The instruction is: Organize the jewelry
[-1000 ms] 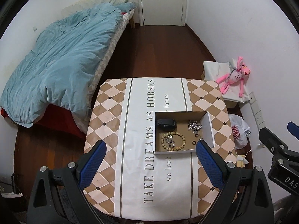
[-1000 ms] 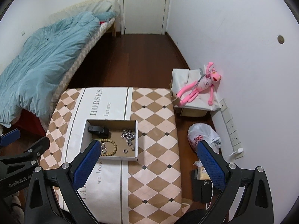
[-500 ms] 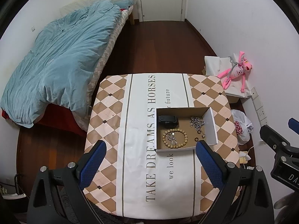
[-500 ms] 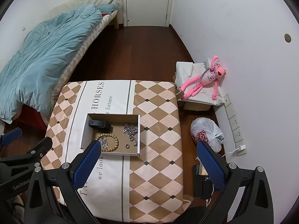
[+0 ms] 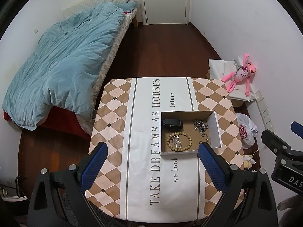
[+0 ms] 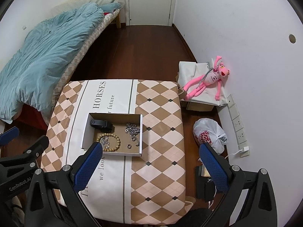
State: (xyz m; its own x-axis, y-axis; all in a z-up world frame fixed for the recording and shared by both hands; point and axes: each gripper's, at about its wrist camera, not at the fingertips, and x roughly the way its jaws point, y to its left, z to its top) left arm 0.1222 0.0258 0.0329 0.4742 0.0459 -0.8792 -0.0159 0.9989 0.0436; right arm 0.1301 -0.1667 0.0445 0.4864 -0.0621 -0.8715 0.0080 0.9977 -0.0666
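Nearest, the left gripper (image 5: 152, 157) is hanging high above the table (image 5: 117, 124), its blue fingers (image 5: 93, 165) spread wide and gripping nothing; their bases are running off the lower edge. The right gripper (image 6: 151, 158) is doing likewise, fingers (image 6: 214, 167) wide apart and empty, one tip overlapping the box's near corner in its own view. Each gripper is also intruding, partly cropped, at the margin of the other's view.

Beyond the fingertips, an open cardboard box (image 5: 215, 126) is sitting on the printed cloth, right of centre. Inside it, a bead bracelet (image 5: 179, 142) is lying at the near left, ringing a small silver piece too fine to make out. A black case (image 5: 172, 123) is resting at the far left, a tangled silver chain (image 5: 200, 126) at the far right, and a small ring (image 6: 129, 146) near the front wall. The box's right wall is hiding part of its floor.

Farther off, a bed (image 5: 62, 71) is occupying the left, a pink toy (image 6: 208, 81) is lying against the right wall above a plastic bag (image 6: 209, 135), and a door (image 6: 150, 1) is closing the far end, its top cut off.
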